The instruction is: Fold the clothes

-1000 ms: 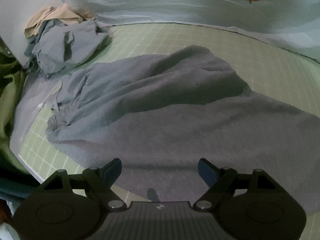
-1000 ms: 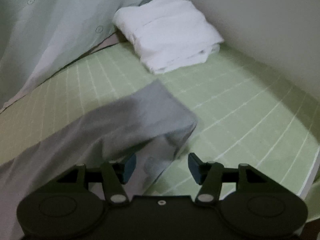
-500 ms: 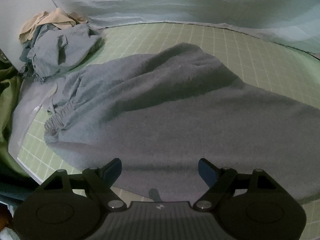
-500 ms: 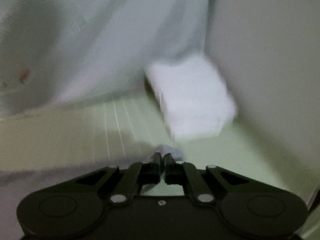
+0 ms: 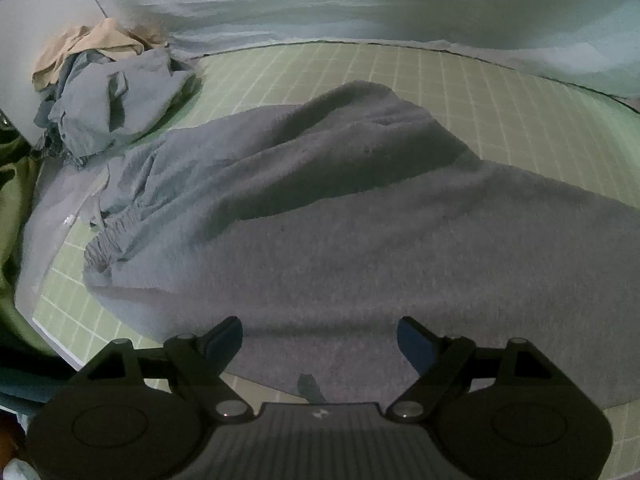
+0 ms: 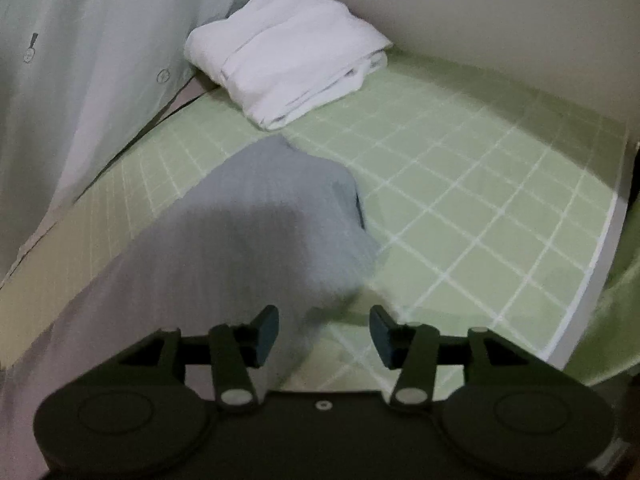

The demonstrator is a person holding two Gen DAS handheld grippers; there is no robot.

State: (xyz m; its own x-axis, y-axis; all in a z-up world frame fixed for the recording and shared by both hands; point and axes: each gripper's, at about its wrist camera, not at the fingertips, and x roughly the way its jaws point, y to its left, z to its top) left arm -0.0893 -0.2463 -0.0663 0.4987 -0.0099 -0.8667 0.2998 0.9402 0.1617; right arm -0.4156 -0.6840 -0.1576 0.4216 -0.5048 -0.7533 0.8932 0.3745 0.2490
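Observation:
Grey sweatpants lie spread across a green grid mat, with the elastic waistband at the left. My left gripper is open and empty, just above the near edge of the pants. In the right wrist view the grey pant leg end lies on the mat, its cuff pointing toward the far corner. My right gripper is open and empty, over the leg's near edge.
A pile of crumpled blue and beige clothes sits at the mat's far left corner. A folded white towel lies in the far right corner by the wall. A pale curtain hangs along the back. The mat's right edge drops off.
My right gripper shut on the pant leg half a second ago, then opened and let it go; the leg end now lies further out on the mat. My left gripper stayed open, nearly still.

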